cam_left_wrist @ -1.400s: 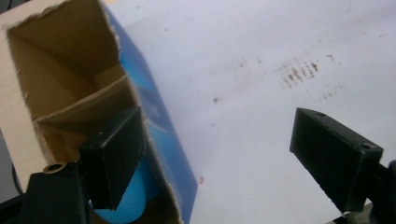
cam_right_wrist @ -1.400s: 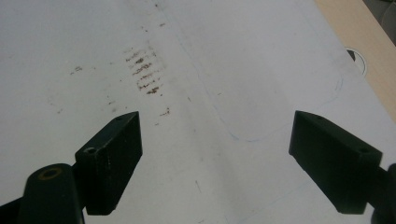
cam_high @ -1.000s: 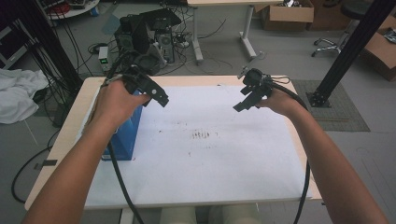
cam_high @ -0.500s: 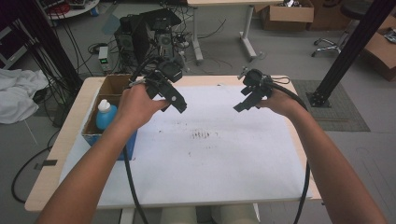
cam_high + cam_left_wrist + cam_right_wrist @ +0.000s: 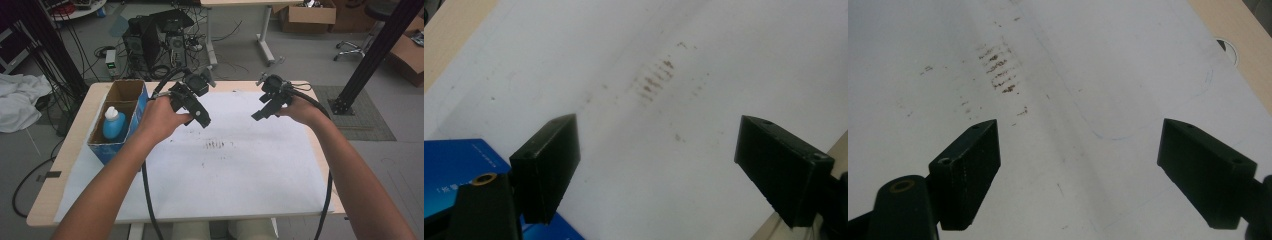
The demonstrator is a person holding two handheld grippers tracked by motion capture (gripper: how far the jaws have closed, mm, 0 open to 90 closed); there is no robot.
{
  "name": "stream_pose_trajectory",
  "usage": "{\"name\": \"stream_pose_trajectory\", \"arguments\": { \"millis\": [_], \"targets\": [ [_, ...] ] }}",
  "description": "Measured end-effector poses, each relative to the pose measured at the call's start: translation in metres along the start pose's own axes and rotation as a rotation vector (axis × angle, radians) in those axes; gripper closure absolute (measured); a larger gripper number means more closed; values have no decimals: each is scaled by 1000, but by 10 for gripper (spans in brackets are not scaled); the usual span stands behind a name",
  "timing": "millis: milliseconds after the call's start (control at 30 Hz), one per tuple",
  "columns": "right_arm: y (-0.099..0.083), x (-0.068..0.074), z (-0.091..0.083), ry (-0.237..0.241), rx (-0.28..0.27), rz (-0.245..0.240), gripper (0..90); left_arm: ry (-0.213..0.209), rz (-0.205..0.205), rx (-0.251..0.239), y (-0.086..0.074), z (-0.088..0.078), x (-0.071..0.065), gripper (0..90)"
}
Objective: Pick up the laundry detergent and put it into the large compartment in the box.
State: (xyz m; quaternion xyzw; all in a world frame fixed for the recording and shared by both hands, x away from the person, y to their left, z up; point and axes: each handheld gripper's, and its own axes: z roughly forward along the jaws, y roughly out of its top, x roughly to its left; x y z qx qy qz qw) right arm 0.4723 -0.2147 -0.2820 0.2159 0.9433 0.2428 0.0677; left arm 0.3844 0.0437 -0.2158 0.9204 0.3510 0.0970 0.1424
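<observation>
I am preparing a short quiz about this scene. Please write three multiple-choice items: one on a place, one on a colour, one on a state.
1. Where does the bottle stand?
A. Inside the cardboard box at the table's left edge
B. On the middle of the white sheet
C. On the floor

2. What colour is the bottle's body?
A. Red
B. Blue
C. Black

3. How are the jaws of the left gripper?
A. Shut on the bottle
B. Shut on nothing
C. Open with nothing between them

Answers:
1. A, the high view shows it in the near compartment of the cardboard box.
2. B, blue body with a white cap.
3. C, the left gripper view shows the white sheet between the wide jaws.
</observation>
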Motion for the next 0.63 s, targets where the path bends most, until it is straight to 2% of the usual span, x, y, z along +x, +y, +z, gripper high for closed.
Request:
{"name": "stream_pose_trajectory", "arguments": {
  "millis": [300, 633],
  "targets": [
    [-1, -1, 2, 3, 4, -2, 174, -6, 24, 2, 6, 6, -3, 195],
    [-2, -1, 1, 1, 4, 1, 174, -13, 17, 2, 5, 6, 0, 196]
  ]
}}
